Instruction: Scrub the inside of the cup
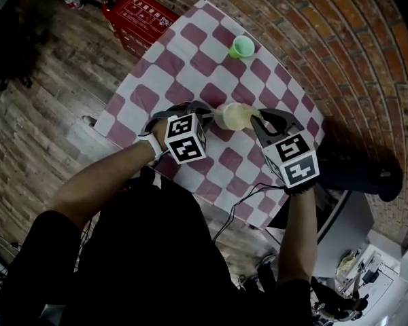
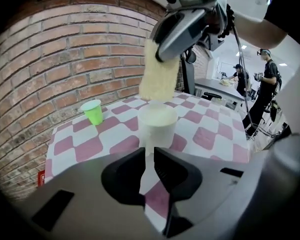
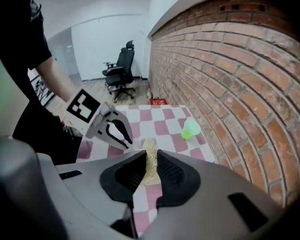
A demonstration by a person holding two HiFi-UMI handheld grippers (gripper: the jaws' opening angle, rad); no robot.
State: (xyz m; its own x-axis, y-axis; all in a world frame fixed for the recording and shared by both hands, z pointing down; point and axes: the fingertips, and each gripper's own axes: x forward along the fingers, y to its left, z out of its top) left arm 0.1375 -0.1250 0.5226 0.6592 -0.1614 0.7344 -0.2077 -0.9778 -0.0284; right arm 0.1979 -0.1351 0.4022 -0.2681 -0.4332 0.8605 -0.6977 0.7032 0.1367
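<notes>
Starting at the left, the left gripper (image 2: 149, 156) lies low over the checked table (image 1: 156, 80). Its jaws stand a narrow gap apart, with only cloth showing between them. Their tips point at the lower wall of the cup (image 2: 157, 123), just short of it or barely against it; contact cannot be confirmed. The cup is not clamped.

The cup stands upright near the middle of the table, mouth up. It looks like a thin-walled white disposable. It is judged light, easy to tip or slide on the cloth, and liable to buckle under a hard squeeze. The sound hold would be a gentle one across the lower body, leaving the mouth free. No liquid or residue can be made out inside.

Beyond it, toward the brick wall, a green cup (image 1: 243, 46) stands upright and well apart, with nothing visible in it.

Over the white cup's mouth hangs the sponge (image 2: 154, 79), a pale yellow strip, soft and compressible by the look of it. Its lower end reaches the rim; whether it is inside the cup cannot be told. The right gripper (image 3: 150, 159) pinches its upper end, jaws closed onto it from both sides. An unheld cup risks toppling once the sponge drags on its wall.
</notes>
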